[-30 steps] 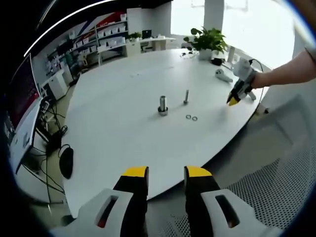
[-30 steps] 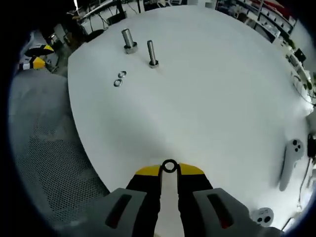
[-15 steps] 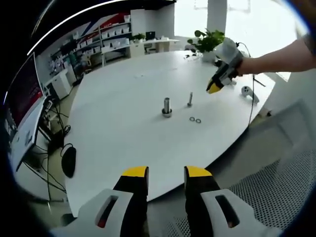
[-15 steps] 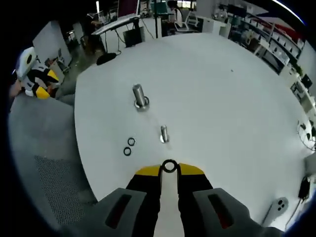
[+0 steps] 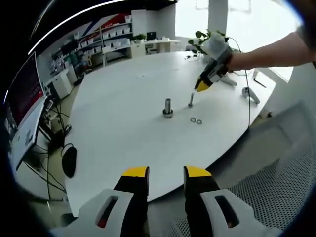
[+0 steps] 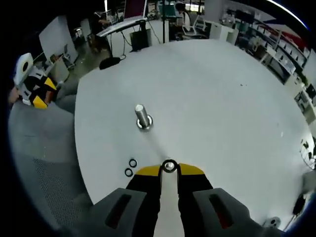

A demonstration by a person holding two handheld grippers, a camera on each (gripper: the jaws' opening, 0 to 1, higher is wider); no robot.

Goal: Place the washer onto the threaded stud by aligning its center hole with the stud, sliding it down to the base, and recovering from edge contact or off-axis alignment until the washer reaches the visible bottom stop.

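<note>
Right tongs point(image 6: 169, 169) clamped a round metal washer point(image 6: 169, 166) over the thin stud point(image 5: 191, 100).
Left tongs point(image 5: 166, 174) apart; smooth white table point(image 5: 123, 118).

In the left gripper view, a thick bolt point(image 5: 168, 107) stands upright near the middle of the table point(image 5: 123, 123), with the thin threaded stud point(image 5: 191, 100) just to its right and slightly farther. Two spare washers point(image 5: 196, 120) lie side by side on the table, nearer than the stud. The right gripper point(image 5: 202, 87) hangs just above the stud. A potted plant point(image 5: 207, 38) stands at the table's far edge.
</note>
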